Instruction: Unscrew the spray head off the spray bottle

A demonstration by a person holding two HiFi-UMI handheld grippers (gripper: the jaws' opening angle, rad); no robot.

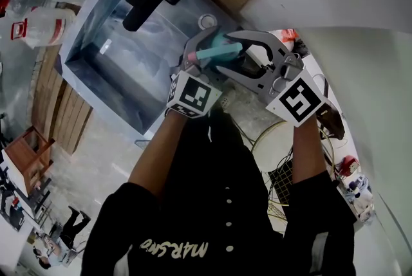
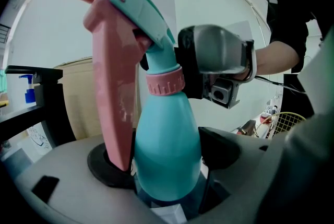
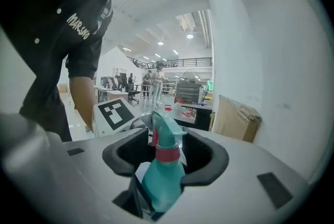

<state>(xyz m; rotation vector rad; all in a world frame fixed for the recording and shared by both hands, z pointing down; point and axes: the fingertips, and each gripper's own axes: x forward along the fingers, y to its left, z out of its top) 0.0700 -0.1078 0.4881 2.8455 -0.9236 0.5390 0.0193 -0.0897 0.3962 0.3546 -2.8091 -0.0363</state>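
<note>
- Left gripper [image 2: 167, 165], mid-frame in the head view, is clamped on the spray bottle [image 2: 168, 137].
- Right gripper [image 3: 166, 157] faces it, jaws apart, not pressing.
- Forearms [image 1: 308, 152] reach up-frame.

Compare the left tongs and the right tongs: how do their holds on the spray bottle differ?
The left tongs sit low on the spray bottle, at its teal body; the right tongs sit higher, round the pink collar. The left tongs press on the bottle; the right tongs stand open, with a gap at each side of the collar. Both are grey with black pads and frame the same bottle.
</note>
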